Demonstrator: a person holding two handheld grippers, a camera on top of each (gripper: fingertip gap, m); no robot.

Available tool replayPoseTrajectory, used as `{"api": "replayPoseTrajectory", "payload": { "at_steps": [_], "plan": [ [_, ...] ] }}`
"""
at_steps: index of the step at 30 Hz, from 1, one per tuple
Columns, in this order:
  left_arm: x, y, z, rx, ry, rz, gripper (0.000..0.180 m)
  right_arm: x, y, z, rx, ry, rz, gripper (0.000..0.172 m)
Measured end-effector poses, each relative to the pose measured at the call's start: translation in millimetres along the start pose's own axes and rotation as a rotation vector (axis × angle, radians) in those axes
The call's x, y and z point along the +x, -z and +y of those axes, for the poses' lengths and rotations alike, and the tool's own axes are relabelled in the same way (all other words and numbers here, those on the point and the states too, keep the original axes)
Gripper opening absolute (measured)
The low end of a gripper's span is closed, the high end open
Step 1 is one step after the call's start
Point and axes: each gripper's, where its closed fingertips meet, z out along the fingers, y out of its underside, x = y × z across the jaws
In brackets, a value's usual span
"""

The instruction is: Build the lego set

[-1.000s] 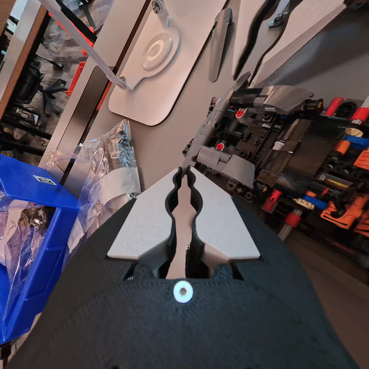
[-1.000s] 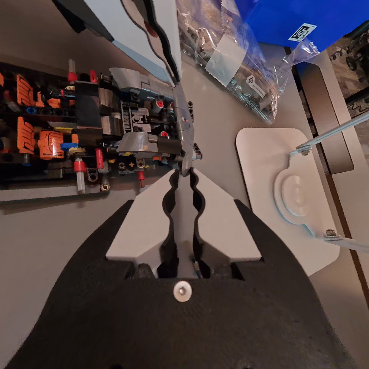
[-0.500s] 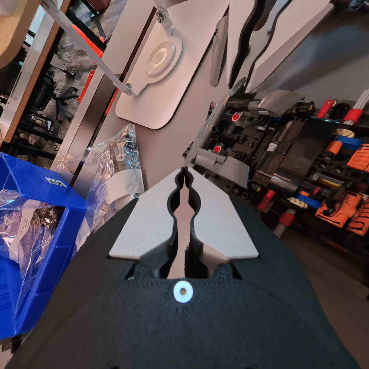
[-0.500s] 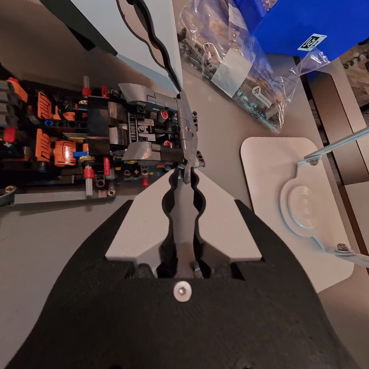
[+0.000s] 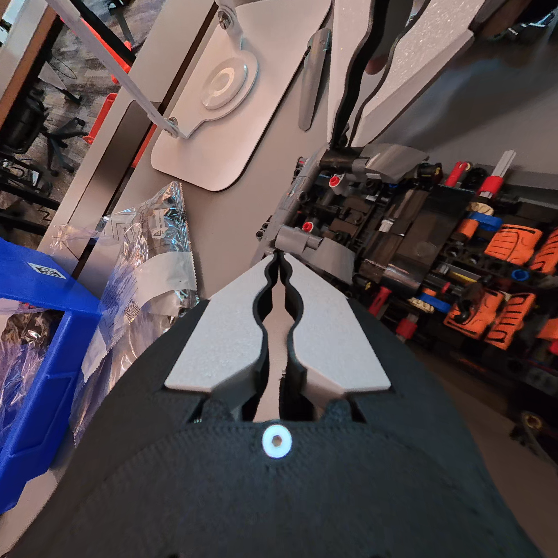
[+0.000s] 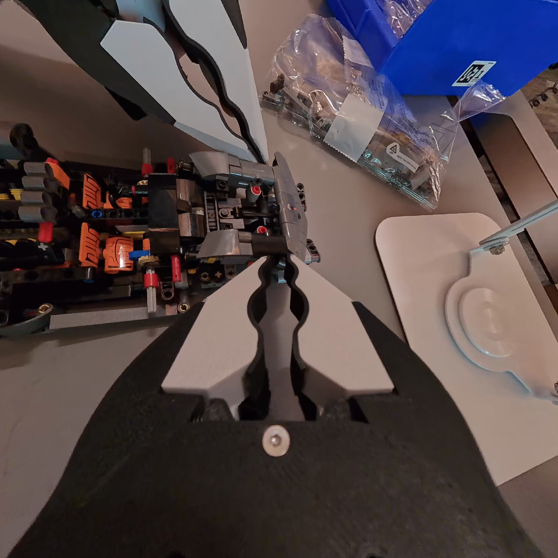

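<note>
A brick-built model [image 5: 392, 229] in black, grey and orange lies on the grey table. My left gripper [image 5: 277, 256] is shut. Its tips rest against a grey rounded piece [image 5: 297, 243] at the near front corner, with nothing between the pads. It also shows in the right wrist view [image 6: 264, 158], by the grey front panel [image 6: 287, 196]. My right gripper [image 6: 279, 261] is closed on a small dark part under the black cylinder [image 6: 268, 241] at the other front corner. It shows in the left wrist view [image 5: 345, 144] with its tips on that corner.
A blue bin [image 5: 36, 302] and a clear bag of parts [image 5: 145, 256] lie left of the model. A white stand base [image 5: 229, 99] and a loose long grey piece [image 5: 311, 84] lie beyond it. The table edge runs past the base. The gap from one gripper's tips to the other's is roughly 7 cm.
My right gripper's jaws have narrowed and shifted from the grey panel's tip to under the black cylinder. My left gripper stayed shut and drew up to the model's grey corner piece.
</note>
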Motion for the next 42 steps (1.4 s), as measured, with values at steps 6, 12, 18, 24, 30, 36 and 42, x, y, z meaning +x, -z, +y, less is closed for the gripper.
{"api": "replayPoseTrajectory", "payload": {
  "at_steps": [6, 12, 18, 24, 30, 36, 42],
  "plan": [
    [-1.3, 3.5, -2.3, 0.026, 0.01, -0.008, 0.0, 0.3, 2.3, -4.0, 0.026, -0.006, 0.0, 0.005],
    [-1.5, 5.3, -3.8, 0.043, 0.008, -0.011, 0.0, 0.1, 4.1, -6.1, 0.044, -0.017, -0.001, 0.004],
    [-1.6, 8.4, -6.6, 0.061, 0.016, -0.009, 0.0, 0.0, 7.4, -8.8, 0.057, -0.017, -0.001, 0.002],
    [-1.4, 9.4, -7.2, 0.07, 0.007, -0.009, 0.0, -0.7, 8.3, -9.7, 0.06, -0.006, 0.001, 0.002],
    [-0.2, 10.8, -8.2, 0.078, 0.007, -0.003, 0.0, -2.1, 10.3, -11.0, 0.068, -0.006, -0.005, 0.001],
    [-0.2, 13.5, -9.4, 0.101, 0.0, 0.006, 0.0, -1.9, 10.3, -10.4, 0.068, -0.009, -0.012, 0.001],
    [-6.9, 13.3, -1.9, 0.061, -0.008, -0.026, 0.0, -1.1, 3.1, -1.6, 0.031, -0.003, 0.001, 0.003]
  ]
}}
